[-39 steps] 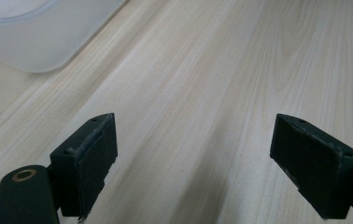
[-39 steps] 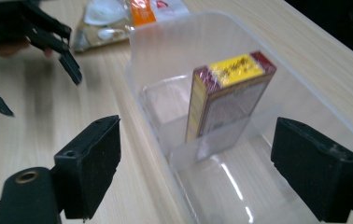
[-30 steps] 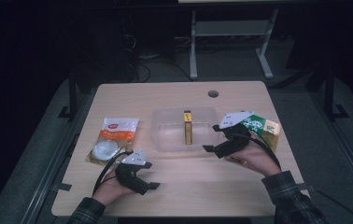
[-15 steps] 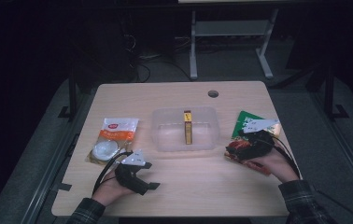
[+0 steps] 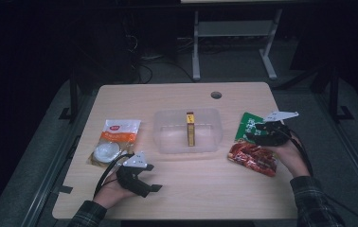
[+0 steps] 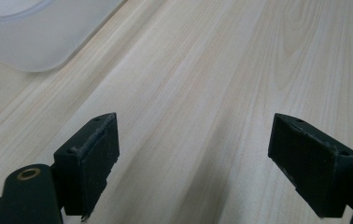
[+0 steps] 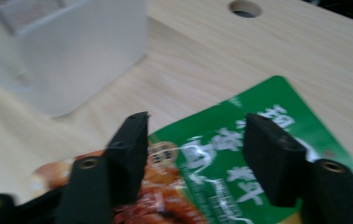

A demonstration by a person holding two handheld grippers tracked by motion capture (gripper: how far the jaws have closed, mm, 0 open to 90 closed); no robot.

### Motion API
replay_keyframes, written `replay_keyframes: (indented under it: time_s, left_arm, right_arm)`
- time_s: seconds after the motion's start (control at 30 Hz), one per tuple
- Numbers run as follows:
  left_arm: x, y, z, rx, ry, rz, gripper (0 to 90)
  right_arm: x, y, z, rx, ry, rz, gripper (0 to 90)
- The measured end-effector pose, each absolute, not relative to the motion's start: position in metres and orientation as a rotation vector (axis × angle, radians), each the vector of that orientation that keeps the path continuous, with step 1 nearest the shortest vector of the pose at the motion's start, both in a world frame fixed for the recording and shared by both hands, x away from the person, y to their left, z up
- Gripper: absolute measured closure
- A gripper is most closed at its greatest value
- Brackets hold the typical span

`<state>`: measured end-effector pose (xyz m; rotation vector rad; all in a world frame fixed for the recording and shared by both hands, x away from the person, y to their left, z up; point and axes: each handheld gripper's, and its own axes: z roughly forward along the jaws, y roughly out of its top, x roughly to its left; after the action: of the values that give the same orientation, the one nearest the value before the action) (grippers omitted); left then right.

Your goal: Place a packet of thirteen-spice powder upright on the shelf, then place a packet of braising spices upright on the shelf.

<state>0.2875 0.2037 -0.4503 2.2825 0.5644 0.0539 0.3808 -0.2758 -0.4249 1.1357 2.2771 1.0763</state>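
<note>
The high view looks forward and down on the whole table [image 5: 186, 189] from above its near side. Each gripper view sits low and close over the tabletop: the left one faces the near right corner of the clear tub [image 6: 39, 42], the right one its right wall [image 7: 67, 56].

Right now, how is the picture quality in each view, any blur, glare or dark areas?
High view: the table is lit, the room behind it nearly black. Left gripper view: sharp wood grain, jaws crisp. Right gripper view: blurred, the green packet and red packet smeared, with glare streaks on their film.
</note>
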Motion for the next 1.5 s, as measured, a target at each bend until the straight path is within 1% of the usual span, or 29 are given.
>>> replay_keyframes:
  time_s: [0.03,0.07,0.13,0.17,0.27,0.3,0.33,0.37,0.67,0.9,1.17,1.5]
  left_arm:
    - [0.288,0.204,-0.45,2.281,0.568,0.054,16.0]
    - [0.288,0.204,-0.45,2.28,0.568,0.055,16.0]
    - [0.288,0.204,-0.45,2.279,0.566,0.057,16.0]
    - [0.288,0.204,-0.45,2.279,0.567,0.057,16.0]
    - [0.288,0.203,-0.451,2.281,0.567,0.056,16.0]
    - [0.288,0.203,-0.451,2.282,0.565,0.056,16.0]
    - [0.288,0.203,-0.451,2.282,0.566,0.055,16.0]
    - [0.288,0.203,-0.451,2.283,0.566,0.056,16.0]
    - [0.288,0.205,-0.452,2.278,0.577,0.052,16.1]
    - [0.289,0.205,-0.453,2.273,0.577,0.047,16.1]
    - [0.289,0.205,-0.453,2.276,0.576,0.047,16.1]
    - [0.289,0.203,-0.454,2.298,0.562,0.042,16.1]
  right_arm:
    - [0.387,-0.281,-0.428,1.152,2.251,1.092,53.4]
    - [0.387,-0.281,-0.428,1.152,2.251,1.092,53.4]
    - [0.392,-0.285,-0.432,1.165,2.247,1.083,60.2]
    - [0.396,-0.286,-0.434,1.182,2.254,1.079,62.1]
    - [0.406,-0.291,-0.436,1.214,2.243,1.056,75.2]
    - [0.412,-0.295,-0.437,1.245,2.229,1.042,85.8]
    - [0.412,-0.295,-0.437,1.245,2.229,1.042,85.8]
    - [0.418,-0.299,-0.439,1.264,2.199,1.05,90.0]
    - [0.443,-0.313,-0.456,1.362,2.141,0.938,90.0]
    - [0.451,-0.32,-0.469,1.411,2.12,0.904,90.0]
    - [0.455,-0.323,-0.476,1.427,2.104,0.864,90.0]
    - [0.451,-0.324,-0.472,1.381,2.176,0.826,90.0]
